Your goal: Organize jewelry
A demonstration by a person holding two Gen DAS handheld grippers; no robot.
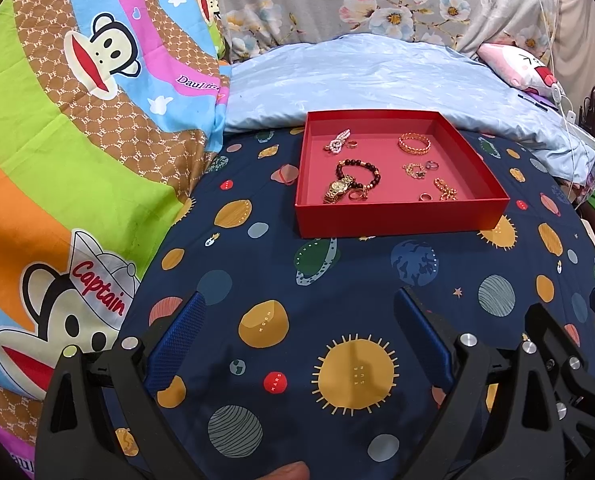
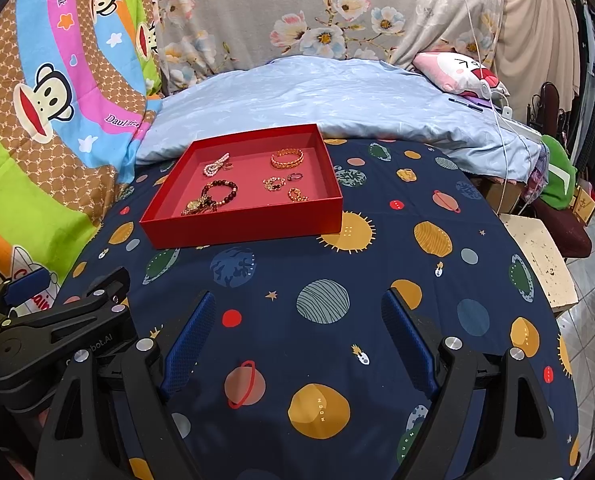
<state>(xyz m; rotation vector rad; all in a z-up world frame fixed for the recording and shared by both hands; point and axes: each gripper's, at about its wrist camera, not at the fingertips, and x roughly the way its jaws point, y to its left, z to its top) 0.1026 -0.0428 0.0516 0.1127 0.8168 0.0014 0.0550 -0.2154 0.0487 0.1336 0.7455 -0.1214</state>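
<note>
At far left lies a soft quilted blanket [image 1: 57, 140] in green, orange, pink and brown bands, printed with cartoon monkeys; one wears a cap reading "Captain", and a pink band reads "Daul frank". Beside it spreads a smooth navy planet-print sheet [image 1: 337, 280] with small labels: "MOON", "MARS", "THE SUN". The left gripper [image 1: 301, 312] hangs above this sheet, its blue knurled pads set wide apart with nothing between them. On the sheet, near a wrinkled pale blue pillow [image 1: 377, 76], sits a shallow square red cardboard box [image 1: 397, 216] with a matte pink floor. Inside it, left to right: a pearl hair clip [image 1: 339, 140], a gold metal-link watch [image 1: 339, 190] touching a dark round-bead bracelet [image 1: 361, 176], a gold woven bangle [image 1: 414, 143], and small gold chains and rings scattered at the right. The right gripper [image 2: 297, 312] likewise stands spread and empty over the sheet; the neighbouring tool's black body shows partial lettering, "bot.AI".
</note>
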